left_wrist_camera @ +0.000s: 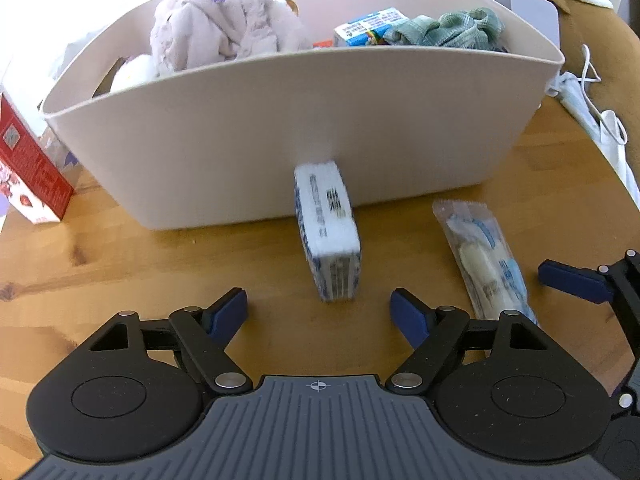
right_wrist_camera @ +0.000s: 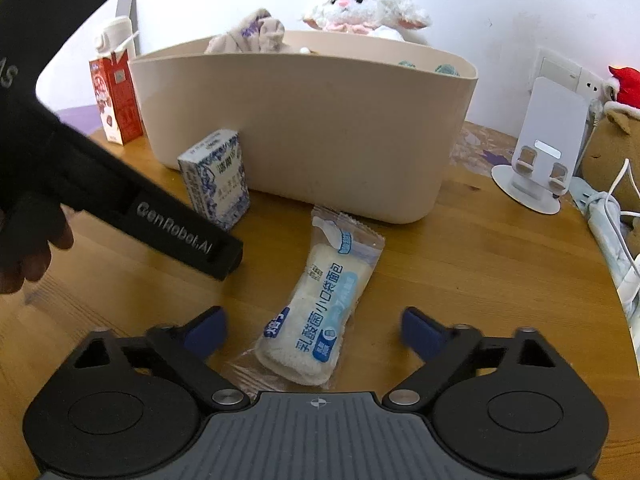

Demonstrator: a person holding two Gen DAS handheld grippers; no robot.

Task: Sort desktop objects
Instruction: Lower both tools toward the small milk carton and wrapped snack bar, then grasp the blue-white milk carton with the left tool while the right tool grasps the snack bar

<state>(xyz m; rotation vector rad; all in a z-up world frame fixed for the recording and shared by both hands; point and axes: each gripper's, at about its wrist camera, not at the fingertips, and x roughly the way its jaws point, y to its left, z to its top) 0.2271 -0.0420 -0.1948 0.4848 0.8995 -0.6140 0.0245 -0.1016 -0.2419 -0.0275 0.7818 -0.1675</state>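
The small blue-and-white patterned cardboard box is standing on the wooden counter, touching the beige plastic bin; the clear-wrapped bread packet is lying just beside it. Both are waiting unsorted, while cloths and a carton are sitting inside already. The left gripper and right gripper are hovering, fingers spread, gripping nothing.

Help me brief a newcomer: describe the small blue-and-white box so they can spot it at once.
Find the big beige bin on the wooden table. The small blue-and-white box stands upright against its front wall. Unlike the clear-wrapped bread packet lying flat beside it, it is rigid cardboard.
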